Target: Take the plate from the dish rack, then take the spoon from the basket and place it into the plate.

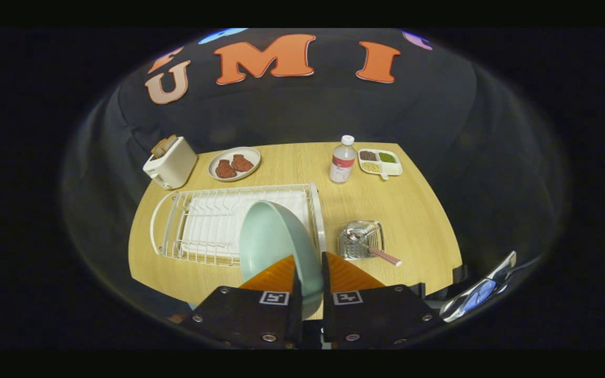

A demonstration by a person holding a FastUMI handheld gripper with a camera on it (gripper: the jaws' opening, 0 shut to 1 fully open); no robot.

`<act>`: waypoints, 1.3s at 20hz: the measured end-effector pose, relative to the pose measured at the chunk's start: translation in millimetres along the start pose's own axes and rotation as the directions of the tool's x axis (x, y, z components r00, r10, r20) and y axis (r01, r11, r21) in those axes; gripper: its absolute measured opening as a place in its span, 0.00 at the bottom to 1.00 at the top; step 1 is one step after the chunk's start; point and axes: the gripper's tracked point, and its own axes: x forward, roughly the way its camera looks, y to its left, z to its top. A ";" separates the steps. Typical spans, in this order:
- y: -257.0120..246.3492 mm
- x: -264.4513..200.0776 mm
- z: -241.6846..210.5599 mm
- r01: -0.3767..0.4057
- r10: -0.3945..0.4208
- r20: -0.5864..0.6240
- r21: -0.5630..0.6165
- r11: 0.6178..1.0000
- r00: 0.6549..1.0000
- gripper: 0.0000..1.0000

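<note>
The gripper (310, 270) clamps both fingers on the rim of a pale green plate (276, 239), held on edge and tilted above the near side of the white rack (197, 220). On the wooden table (413, 210), just beside the rack, the spoon (381, 254) lies in a small metal basket (361, 240), its handle poking out. Beyond stand a toaster (170, 163), a bottle (343, 160), and a divided tray (380, 161).

High over table (292, 157) (looking steeply down).
</note>
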 end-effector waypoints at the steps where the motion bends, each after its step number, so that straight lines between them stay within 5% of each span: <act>1: -0.7 -1.0 -13.0 -0.011 0.011 -0.012 0.006 1.000 1.000 0.16; 15: -4.1 49.9 -155.9 -0.156 0.174 -0.146 0.132 0.979 0.974 0.16; 26: 19.5 102.2 -173.5 -0.292 0.356 -0.112 0.378 0.879 0.928 0.18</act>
